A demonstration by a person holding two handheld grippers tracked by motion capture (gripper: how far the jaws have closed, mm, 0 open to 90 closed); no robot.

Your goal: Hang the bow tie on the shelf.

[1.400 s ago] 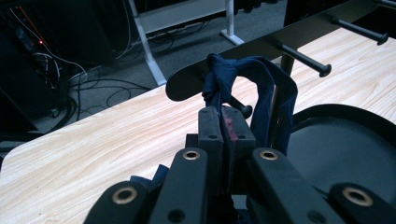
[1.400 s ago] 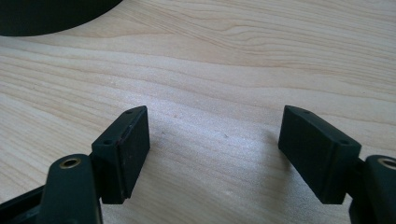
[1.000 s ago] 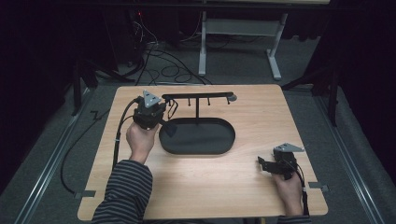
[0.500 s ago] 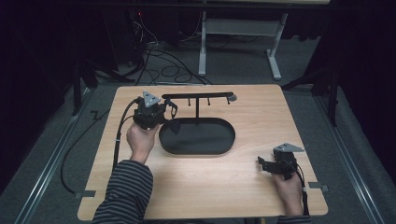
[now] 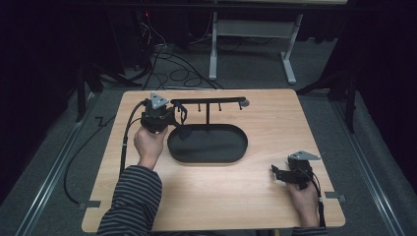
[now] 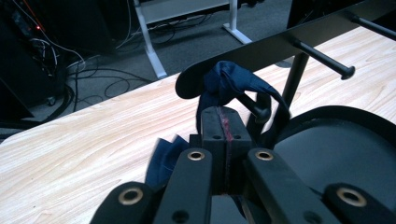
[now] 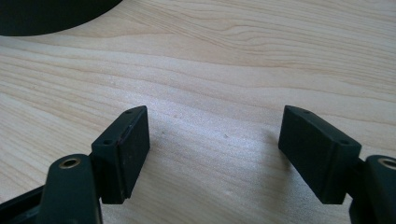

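Note:
A black rack has an oval base [image 5: 211, 147] and a crossbar [image 5: 209, 102] with several pegs. My left gripper [image 5: 176, 119] is at the rack's left end, shut on a dark blue cloth loop [image 6: 229, 80]. In the left gripper view the left gripper [image 6: 225, 120] pinches the cloth, which is draped around the endmost peg [image 6: 256, 108] under the crossbar [image 6: 289, 43]. More blue cloth [image 6: 163, 156] hangs beside the jaws. My right gripper [image 5: 276, 171] rests low at the table's front right, and in its own view the right gripper [image 7: 215, 140] is open over bare wood.
The wooden table [image 5: 295, 123] is bare to the right of the rack. A cable [image 5: 125, 142] trails from the left gripper off the table's left side. Beyond the far edge are a white desk frame [image 5: 214, 49] and floor cables [image 5: 172, 64].

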